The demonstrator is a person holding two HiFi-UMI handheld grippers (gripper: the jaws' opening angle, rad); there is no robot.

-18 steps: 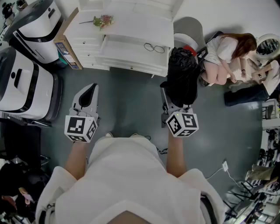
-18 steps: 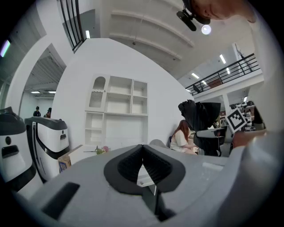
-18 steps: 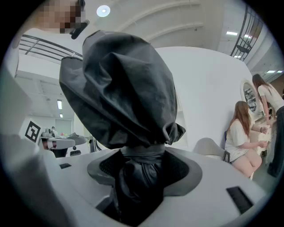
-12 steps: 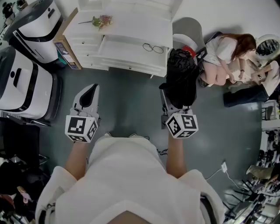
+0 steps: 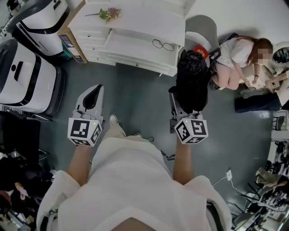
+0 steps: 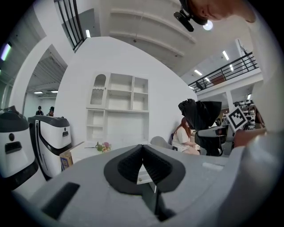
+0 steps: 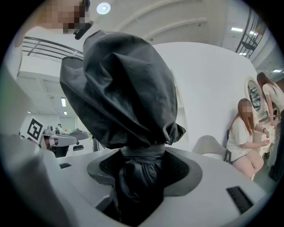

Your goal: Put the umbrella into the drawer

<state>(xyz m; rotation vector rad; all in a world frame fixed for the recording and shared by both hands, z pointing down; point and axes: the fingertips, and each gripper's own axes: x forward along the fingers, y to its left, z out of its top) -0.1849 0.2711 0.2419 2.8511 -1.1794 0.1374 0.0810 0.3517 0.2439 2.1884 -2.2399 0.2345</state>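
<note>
Overhead, the head view looked down on a white cabinet (image 5: 135,27) at the top of the frame, with a sprig of flowers (image 5: 108,13) on its top and a pair of glasses (image 5: 161,45) on its lower white surface. The left gripper (image 5: 95,92) was held out over the grey floor on the person's side of the cabinet, short of its front. The right gripper (image 5: 179,104) was level with it, off the cabinet's right corner, and the black umbrella (image 5: 192,79) stuck out of its front towards that corner without touching the cabinet. A seated person (image 5: 235,58) was on the floor to the right of the cabinet, and white machines (image 5: 22,85) stood to its left.

In the left gripper view, the left gripper (image 6: 142,153) had its dark pads (image 6: 126,166) pressed together at the tips with nothing between them; the cabinet (image 6: 88,153) lay ahead, with the umbrella (image 6: 202,115) to its right.

In the right gripper view, the right gripper (image 7: 142,170) had its pads (image 7: 184,170) clamped on the umbrella (image 7: 124,88) at its gathered neck, the loose black fabric bulging above the jaws
</note>
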